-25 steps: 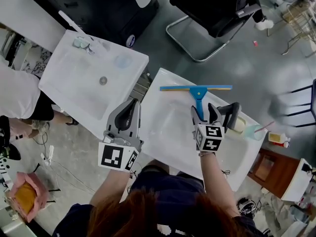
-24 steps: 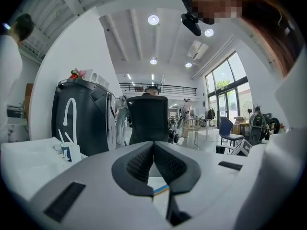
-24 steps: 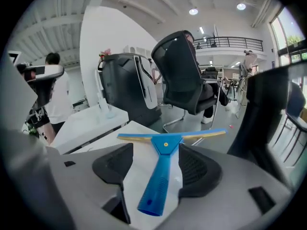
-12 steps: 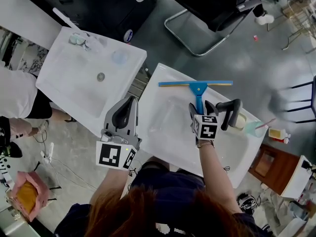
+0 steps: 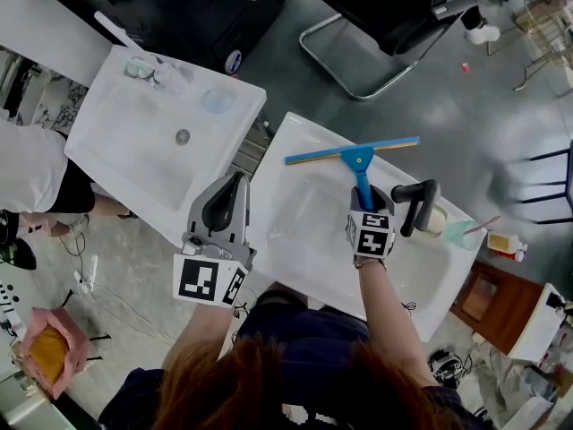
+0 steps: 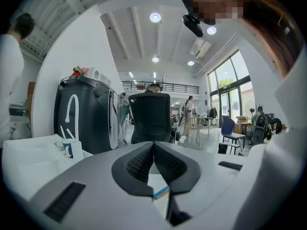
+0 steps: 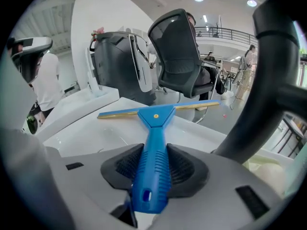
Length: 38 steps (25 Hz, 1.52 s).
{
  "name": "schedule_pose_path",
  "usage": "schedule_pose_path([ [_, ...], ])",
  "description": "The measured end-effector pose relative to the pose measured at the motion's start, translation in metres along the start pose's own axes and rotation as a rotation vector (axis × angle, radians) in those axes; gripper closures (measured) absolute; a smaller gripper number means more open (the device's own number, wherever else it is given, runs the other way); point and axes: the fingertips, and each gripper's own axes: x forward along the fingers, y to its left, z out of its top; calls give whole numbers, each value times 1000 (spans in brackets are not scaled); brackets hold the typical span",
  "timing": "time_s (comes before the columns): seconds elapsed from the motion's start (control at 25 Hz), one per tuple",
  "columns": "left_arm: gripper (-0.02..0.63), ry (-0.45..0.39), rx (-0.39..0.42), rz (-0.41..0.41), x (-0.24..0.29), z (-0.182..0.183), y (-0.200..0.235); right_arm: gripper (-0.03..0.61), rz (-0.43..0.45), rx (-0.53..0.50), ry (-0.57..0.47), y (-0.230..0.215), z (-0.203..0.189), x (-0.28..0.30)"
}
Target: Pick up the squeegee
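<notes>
Since a second ago my right hand-held gripper has dropped onto the squeegee, and the long blade, which lay level, now slants with its right end higher.

Two white basins sit side by side below me. The left basin has a drain near its middle and small items at its far corner. The right basin carries the squeegee, whose blade runs along the far rim. A black office chair stands on the grey floor beyond.

My left hand-held gripper hovers over the gap between the basins; in the left gripper view its jaws are pressed together with nothing between them.

In the right gripper view, the right hand-held gripper has the squeegee lying straight along it, and the blue ribbed handle fills the gap. The jaws are closing on that handle and both pads touch its sides. The yellow-edged blade points away towards the chair.
</notes>
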Motion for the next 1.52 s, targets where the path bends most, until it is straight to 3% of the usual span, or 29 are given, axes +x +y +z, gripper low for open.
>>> schedule_pose_path([
  [0.68,594,-11,11,32,-9,5,4,420,32,69,-146,-1,26,-19],
  [1.52,594,-92,47,28,-16,41,-6,420,85,65,-510,14,149,-141],
])
